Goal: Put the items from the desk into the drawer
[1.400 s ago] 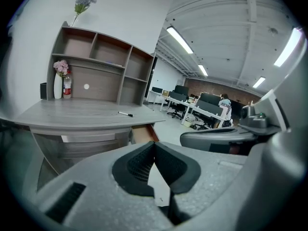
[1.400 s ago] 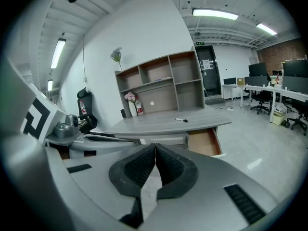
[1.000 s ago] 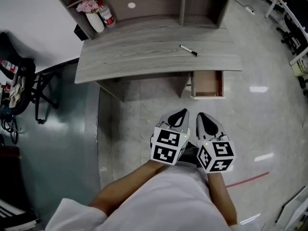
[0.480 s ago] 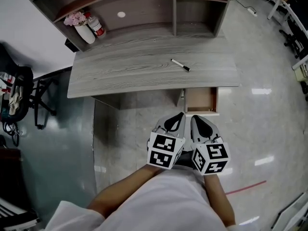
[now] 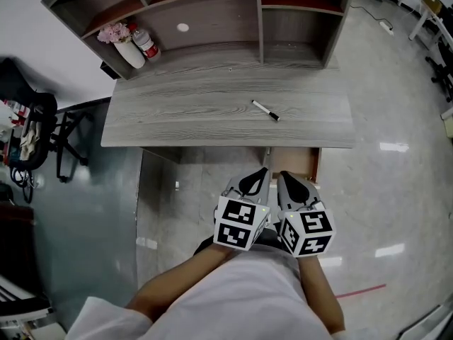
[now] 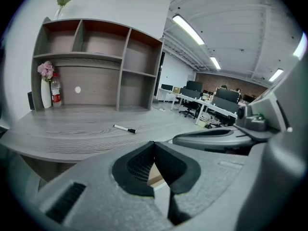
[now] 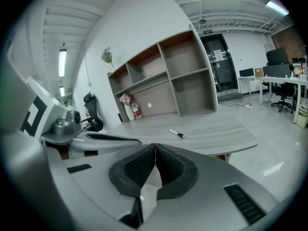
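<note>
Closer to the grey wood-grain desk [image 5: 177,119] than a second ago, the left gripper [image 5: 260,171] and right gripper [image 5: 282,176] hang side by side, jaws pressed together on nothing. Just beyond, the open wooden drawer [image 5: 294,163] peeks out (mostly under the overhang). Farther off, the black-and-white marker pen [image 5: 265,110] lies untouched on the desk, so this looks like approach only, with pickup pending.

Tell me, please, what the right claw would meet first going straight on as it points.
Likely the front edge of the desk, above the open drawer; height is unclear, so the right claw might instead pass over toward the marker.
</note>
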A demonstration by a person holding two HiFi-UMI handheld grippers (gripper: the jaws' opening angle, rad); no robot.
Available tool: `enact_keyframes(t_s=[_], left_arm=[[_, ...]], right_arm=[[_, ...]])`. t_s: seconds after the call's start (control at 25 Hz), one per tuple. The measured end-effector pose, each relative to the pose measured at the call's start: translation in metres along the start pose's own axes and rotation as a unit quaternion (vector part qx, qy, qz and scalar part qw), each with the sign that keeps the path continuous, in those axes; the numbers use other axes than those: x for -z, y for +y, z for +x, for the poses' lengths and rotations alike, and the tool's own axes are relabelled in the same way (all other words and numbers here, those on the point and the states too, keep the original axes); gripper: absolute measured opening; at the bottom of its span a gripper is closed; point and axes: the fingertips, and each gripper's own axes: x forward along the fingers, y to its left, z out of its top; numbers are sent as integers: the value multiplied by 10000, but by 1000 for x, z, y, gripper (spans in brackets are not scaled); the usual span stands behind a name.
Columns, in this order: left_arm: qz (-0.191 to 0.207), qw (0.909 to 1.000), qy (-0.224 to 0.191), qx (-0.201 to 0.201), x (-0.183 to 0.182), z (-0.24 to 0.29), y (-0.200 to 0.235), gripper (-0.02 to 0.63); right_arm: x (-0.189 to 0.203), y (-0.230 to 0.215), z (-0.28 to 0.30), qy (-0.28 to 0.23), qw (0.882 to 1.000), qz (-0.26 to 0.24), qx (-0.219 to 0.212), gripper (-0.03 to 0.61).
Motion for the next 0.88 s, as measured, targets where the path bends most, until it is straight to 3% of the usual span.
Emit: enact_keyframes(t_s=[0.48, 0.88], left_arm=[[42, 9994, -112, -339, -17, 8, 5, 4], [7, 9995, -117, -296, -27, 37, 22, 3]], right_arm=[[-6, -8, 15, 103, 9992, -148, -348, 2], [-18, -28, 43, 135, 9993, -267, -227, 2]])
